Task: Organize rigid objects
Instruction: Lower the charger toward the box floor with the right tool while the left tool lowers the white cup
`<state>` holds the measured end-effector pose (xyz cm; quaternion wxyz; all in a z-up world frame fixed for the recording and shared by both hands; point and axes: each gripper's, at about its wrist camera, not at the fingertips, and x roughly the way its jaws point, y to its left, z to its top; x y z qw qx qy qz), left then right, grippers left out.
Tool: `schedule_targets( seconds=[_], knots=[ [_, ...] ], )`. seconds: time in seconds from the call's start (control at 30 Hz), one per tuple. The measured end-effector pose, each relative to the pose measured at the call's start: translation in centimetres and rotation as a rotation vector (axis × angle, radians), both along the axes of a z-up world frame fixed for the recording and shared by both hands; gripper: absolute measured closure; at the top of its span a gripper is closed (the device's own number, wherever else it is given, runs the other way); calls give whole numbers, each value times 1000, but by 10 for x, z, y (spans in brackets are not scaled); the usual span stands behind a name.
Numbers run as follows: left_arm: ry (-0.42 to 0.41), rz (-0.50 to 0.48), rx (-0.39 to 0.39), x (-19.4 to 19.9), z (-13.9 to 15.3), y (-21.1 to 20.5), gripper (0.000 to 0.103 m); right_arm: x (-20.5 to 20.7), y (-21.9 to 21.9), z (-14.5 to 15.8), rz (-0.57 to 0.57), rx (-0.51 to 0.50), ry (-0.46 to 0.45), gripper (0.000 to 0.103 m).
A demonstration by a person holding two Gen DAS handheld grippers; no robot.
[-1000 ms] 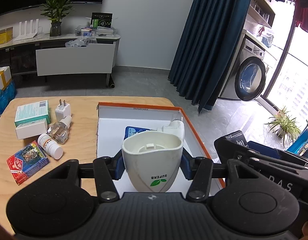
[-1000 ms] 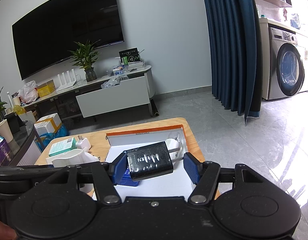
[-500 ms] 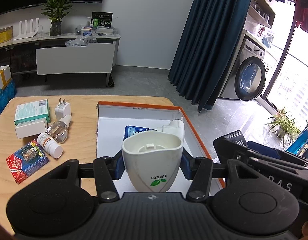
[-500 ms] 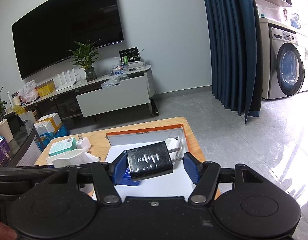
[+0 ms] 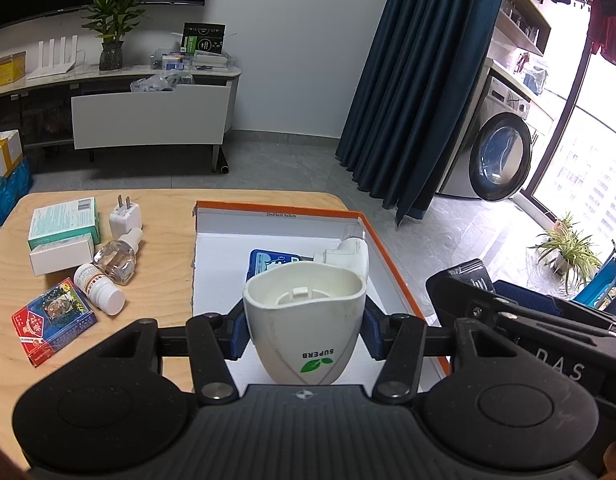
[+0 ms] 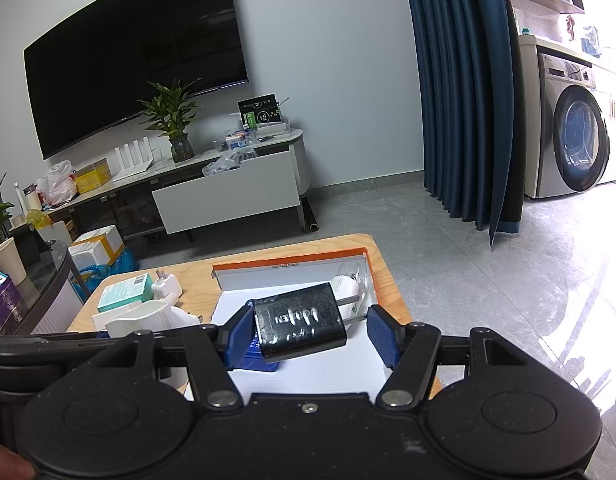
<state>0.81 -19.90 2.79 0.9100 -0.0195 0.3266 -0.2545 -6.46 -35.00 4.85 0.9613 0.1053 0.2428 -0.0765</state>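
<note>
- My left tool (image 5: 303, 330) is clamped on a white cup-shaped holder (image 5: 305, 322) with a green leaf mark, one pad on each flank. I carry it open end forward over the near part of the box (image 5: 392, 264), which I judge is where it belongs.
- My right tool (image 6: 308, 330) holds a black plug adapter (image 6: 297, 328) — the left pad is against its side, the metal prongs reach toward the right pad, and I cannot tell how firmly that side bears. It hangs tilted over the same box, so a slip is possible.
- The box is white inside with an orange rim, on the right half of the bench (image 5: 163, 208). A blue packet (image 5: 267, 260) and a white plug-in device (image 5: 348, 258) already lie toward its far right corner; the near floor looks free, so I would set both things there.
- Both tools are close together over one box — they could crowd each other, and one should go first.
- Left on the bench: a green-and-white carton (image 5: 63, 222), a plain white carton (image 5: 59, 254), a white charger (image 5: 125, 220), a clear refill bottle (image 5: 117, 258), a pill bottle (image 5: 99, 288) and a pack of cards (image 5: 53, 320).
</note>
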Motion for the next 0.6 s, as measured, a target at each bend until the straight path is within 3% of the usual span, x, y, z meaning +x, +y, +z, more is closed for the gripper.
schedule_targets(
  seconds=[0.6],
  knots=[
    [3,1,2,-1,-2,0,49,1,1,-1,1,-1,3,29]
  ],
)
